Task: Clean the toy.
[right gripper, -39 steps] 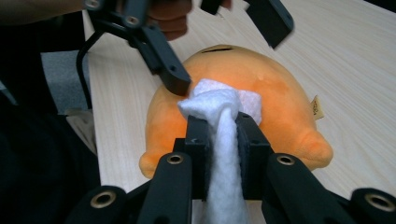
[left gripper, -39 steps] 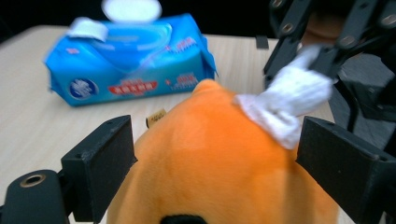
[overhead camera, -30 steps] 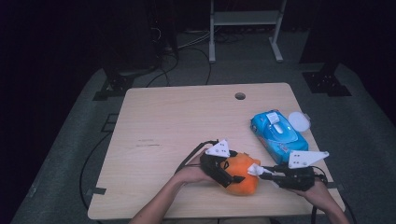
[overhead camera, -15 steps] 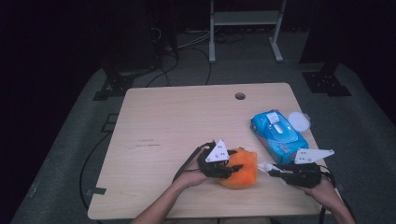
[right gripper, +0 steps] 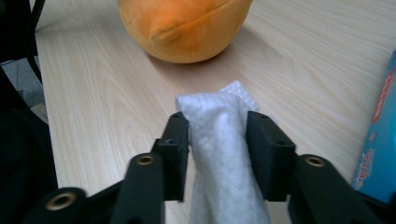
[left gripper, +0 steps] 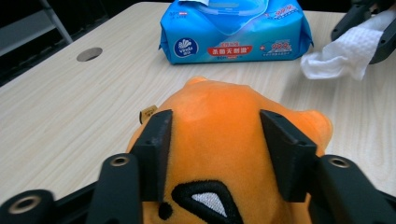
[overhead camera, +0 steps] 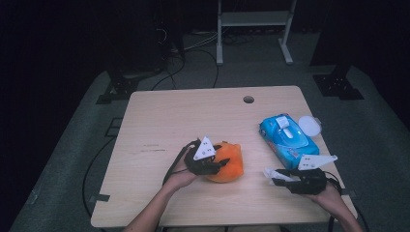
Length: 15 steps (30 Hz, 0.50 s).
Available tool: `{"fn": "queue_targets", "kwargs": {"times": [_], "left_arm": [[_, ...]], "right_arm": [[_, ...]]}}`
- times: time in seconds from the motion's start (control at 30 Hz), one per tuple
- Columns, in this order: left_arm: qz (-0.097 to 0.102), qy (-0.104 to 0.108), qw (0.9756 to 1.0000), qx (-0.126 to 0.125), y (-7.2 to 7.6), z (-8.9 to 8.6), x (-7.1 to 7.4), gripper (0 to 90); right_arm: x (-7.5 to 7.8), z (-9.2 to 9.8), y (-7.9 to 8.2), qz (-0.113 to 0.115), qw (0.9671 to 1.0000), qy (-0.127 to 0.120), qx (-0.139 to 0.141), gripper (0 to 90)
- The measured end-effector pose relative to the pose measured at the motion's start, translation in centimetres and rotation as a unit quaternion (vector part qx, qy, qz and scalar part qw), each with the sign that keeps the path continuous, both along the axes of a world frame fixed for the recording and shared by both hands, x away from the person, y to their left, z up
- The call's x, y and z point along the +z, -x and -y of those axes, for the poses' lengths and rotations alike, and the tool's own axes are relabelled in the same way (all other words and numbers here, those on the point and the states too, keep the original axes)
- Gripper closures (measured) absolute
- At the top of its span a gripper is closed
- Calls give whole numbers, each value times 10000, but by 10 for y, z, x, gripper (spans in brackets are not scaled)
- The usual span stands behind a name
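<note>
An orange plush toy [overhead camera: 229, 163] lies on the wooden table [overhead camera: 183, 116] near its front edge. My left gripper [overhead camera: 220, 165] is shut on it; in the left gripper view both pads press into the plush [left gripper: 219, 107] from either side of my left gripper [left gripper: 217, 128]. To the right, my right gripper [overhead camera: 276, 178] points left at the toy and holds a white wipe [overhead camera: 269, 173]. Its jaws have just been opening, and the wipe [right gripper: 219, 140] still fills the gap of my right gripper [right gripper: 217, 123], touching both pads. A short stretch of table separates wipe and plush [right gripper: 182, 28].
A blue pack of wet wipes [overhead camera: 287, 140] lies at the right, just beyond the right gripper, with a round white lid [overhead camera: 309, 126] beside it. A cable hole [overhead camera: 248, 99] sits near the far edge. A metal stand and cables are on the floor behind.
The left gripper has closed on the plush and drawn it a little left. The right gripper with the wipe has come off the plush and sunk toward the table.
</note>
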<state>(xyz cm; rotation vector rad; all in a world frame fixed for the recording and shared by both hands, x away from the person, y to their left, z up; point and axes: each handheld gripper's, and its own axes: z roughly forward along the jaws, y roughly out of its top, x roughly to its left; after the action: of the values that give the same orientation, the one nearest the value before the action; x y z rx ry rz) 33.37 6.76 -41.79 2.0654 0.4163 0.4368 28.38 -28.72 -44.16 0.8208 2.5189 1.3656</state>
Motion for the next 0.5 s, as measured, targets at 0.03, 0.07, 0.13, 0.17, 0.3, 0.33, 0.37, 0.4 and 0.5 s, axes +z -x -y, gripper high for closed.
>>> {"fn": "queue_targets", "kwargs": {"times": [0.03,0.07,0.13,0.17,0.3,0.33,0.37,0.4,0.5], "left_arm": [[4,-18,10000,-28,1,0,1,412],[-19,-11,10000,-47,1,0,2,395],[-35,13,10000,-66,1,1,4,371],[-38,38,10000,-82,0,0,5,364],[-103,313,9993,-152,1,-5,15,313],[-108,317,9993,-149,2,-6,16,294],[-108,317,9993,-149,2,-6,16,278],[-155,367,9991,-135,2,-9,18,278],[-261,508,9983,-70,6,-18,18,222]], "right_arm": [[1,-2,1,50,10000,-6,-5,525],[2,-3,1,71,10000,-7,2,510],[3,-4,2,138,9999,43,-36,485],[3,-5,2,133,9999,43,-28,480],[1,-6,1,116,9999,-6,8,452],[0,-6,0,133,9999,12,17,443],[0,-6,0,133,9999,12,17,443],[0,-7,0,131,9999,24,10,434],[1,-7,-2,153,9999,10,-27,403]]}}
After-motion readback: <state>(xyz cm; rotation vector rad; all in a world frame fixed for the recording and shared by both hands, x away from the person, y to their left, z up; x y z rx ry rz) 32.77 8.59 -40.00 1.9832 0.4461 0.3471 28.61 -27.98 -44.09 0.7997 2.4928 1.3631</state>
